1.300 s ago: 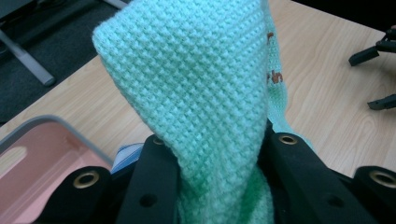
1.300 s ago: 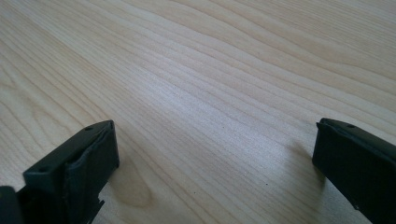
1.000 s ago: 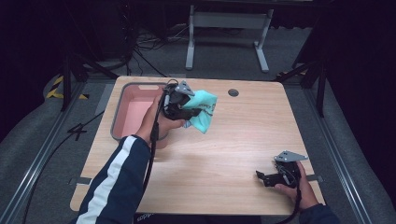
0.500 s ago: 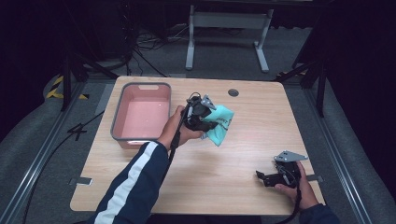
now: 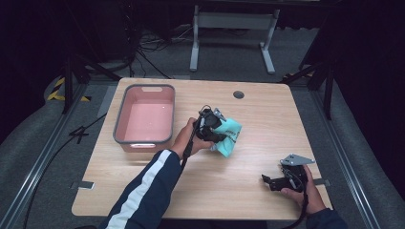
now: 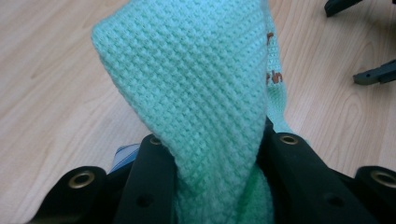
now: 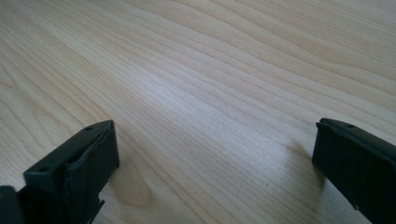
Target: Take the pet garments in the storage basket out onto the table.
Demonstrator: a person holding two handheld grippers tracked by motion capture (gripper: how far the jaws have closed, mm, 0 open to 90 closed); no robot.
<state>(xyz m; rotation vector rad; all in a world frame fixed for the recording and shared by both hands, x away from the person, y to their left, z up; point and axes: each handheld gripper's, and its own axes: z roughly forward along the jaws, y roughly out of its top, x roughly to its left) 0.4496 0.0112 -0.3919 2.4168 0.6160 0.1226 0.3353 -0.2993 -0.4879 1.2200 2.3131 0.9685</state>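
— Moved since the earlier frames: the left gripper (image 5: 217, 130) has carried the green knitted cloth (image 5: 229, 137) away from the pink tub (image 5: 144, 139) and out toward the middle of the wooden table (image 5: 248, 191). The right gripper (image 5: 270, 180) has stayed parked near the front right corner.

— Biggest thing first?

— Pale wood-grain table, smooth and flat, with a round cable hole (image 5: 238, 94) at its far edge. Next, the tub: rectangular, rounded corners, grey rim, pink inside, lying at the left. It looks like hard plastic.

— And the cloth?

— Mint-green, a tight bumpy knit, soft enough to fold and droop. In the left gripper view the cloth (image 6: 205, 93) rises as a folded peak from between the two black jaws, which are closed tight on its lower part. A bit of brown stitching (image 6: 273, 74) shows at its right edge. It hangs beside the tub, to its right, low over the table; whether it touches the wood I cannot tell.

— Why held that way?

— My guess: pinching one fold lets the rest hang free, ready to be laid out on the open wood.

— The other hand?

— The right hand (image 5: 301, 188) rests its gripper low on the table, well apart from the cloth. In the right gripper view the jaws stand wide apart with bare table (image 7: 210, 93) between them, likely waiting to take a corner.
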